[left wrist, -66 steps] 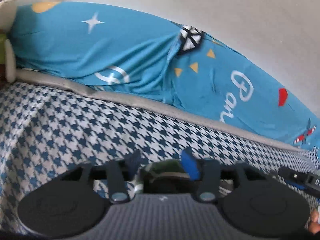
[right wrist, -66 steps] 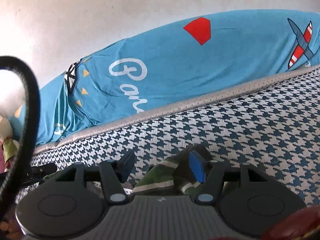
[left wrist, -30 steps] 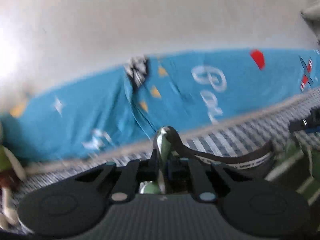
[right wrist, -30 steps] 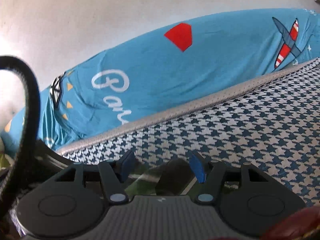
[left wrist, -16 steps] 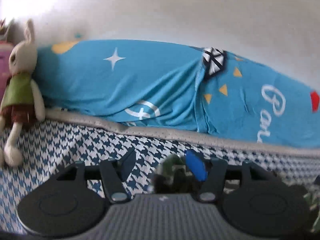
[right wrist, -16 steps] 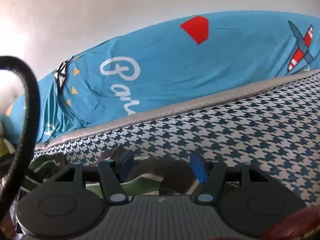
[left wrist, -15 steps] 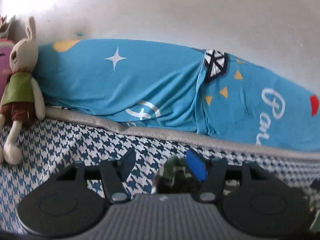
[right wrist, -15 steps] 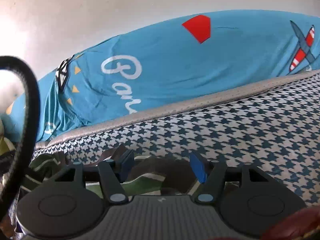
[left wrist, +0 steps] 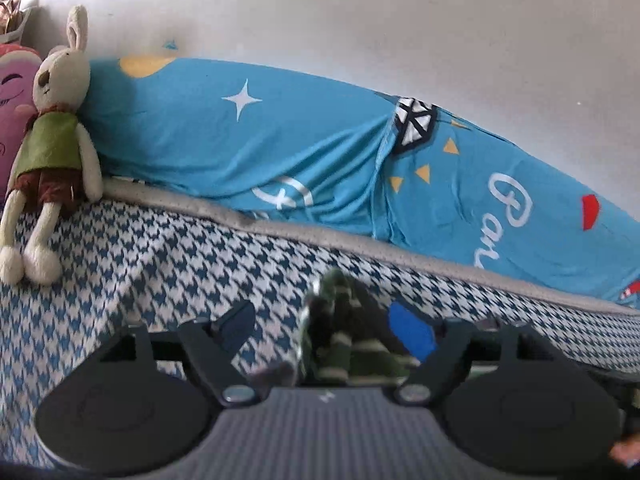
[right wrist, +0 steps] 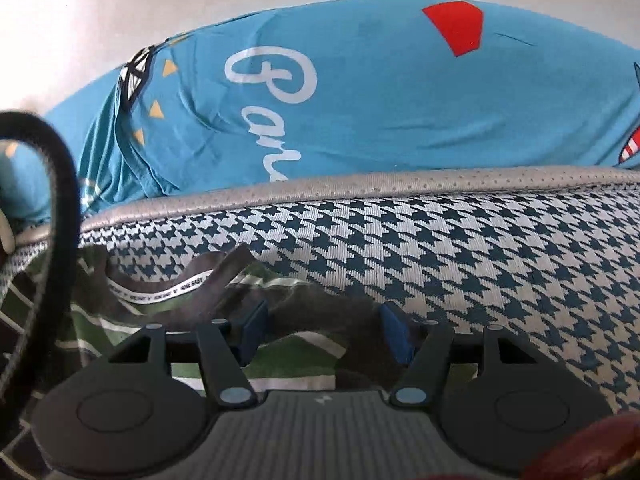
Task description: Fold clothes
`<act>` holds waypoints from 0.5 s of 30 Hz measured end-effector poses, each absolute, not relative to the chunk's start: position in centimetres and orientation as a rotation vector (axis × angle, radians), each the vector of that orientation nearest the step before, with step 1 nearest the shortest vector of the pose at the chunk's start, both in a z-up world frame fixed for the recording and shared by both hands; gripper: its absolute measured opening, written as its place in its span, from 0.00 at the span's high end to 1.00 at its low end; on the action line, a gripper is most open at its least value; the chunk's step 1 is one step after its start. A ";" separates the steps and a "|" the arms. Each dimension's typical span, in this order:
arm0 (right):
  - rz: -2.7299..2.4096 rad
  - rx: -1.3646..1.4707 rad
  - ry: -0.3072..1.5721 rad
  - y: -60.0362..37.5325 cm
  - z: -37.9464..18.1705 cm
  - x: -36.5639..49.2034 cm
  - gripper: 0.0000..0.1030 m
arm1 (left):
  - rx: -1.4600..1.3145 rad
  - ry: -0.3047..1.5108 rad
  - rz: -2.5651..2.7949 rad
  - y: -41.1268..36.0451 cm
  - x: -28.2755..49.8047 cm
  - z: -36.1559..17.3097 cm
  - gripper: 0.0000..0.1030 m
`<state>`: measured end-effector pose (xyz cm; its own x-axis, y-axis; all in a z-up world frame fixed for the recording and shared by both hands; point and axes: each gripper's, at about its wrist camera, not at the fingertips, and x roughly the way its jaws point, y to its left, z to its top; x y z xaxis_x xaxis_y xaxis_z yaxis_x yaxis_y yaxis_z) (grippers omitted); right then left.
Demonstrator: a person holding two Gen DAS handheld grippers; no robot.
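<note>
Right wrist view: my right gripper (right wrist: 320, 330) opening over the soft, limp green-striped dark shirt (right wrist: 280, 360); I'd pinch its collar band (right wrist: 168, 292). Left gripper (left wrist: 332, 328) opening too, nothing clamped.

garment (right wrist: 288, 364): dark green cloth with white stripes and a grey collar band bearing printed lettering
state: crumpled, seen bunched into a raised fold (left wrist: 344, 336)
place: laid on the houndstooth bed cover (right wrist: 480, 264), near its grey piped edge
</note>
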<state>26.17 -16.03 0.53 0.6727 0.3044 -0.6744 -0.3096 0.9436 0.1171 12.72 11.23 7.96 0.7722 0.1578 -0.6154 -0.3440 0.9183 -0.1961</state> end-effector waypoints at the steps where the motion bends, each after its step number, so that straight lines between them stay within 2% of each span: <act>1: 0.353 -0.026 0.756 -15.8 0.5 26.1 0.37 | -0.304 0.634 0.276 11.0 12.3 8.1 0.24; 5: 0.364 -0.110 0.746 -15.0 0.2 25.8 0.37 | -0.323 0.636 0.276 10.7 11.1 8.4 0.21; 8: 0.366 -0.166 0.728 -14.2 0.0 25.4 0.46 | -0.348 0.640 0.264 10.8 11.1 8.4 0.21; 10: 0.381 -0.184 0.716 -13.8 -0.1 25.2 0.66 | -0.360 0.649 0.264 10.8 11.4 8.2 0.21; 12: 0.394 -0.203 0.712 -13.4 -0.1 25.0 0.79 | -0.374 0.665 0.265 10.8 11.7 7.9 0.20; 15: 0.392 -0.244 0.694 -12.6 -0.1 24.7 0.87 | -0.390 0.687 0.270 10.9 12.0 7.4 0.19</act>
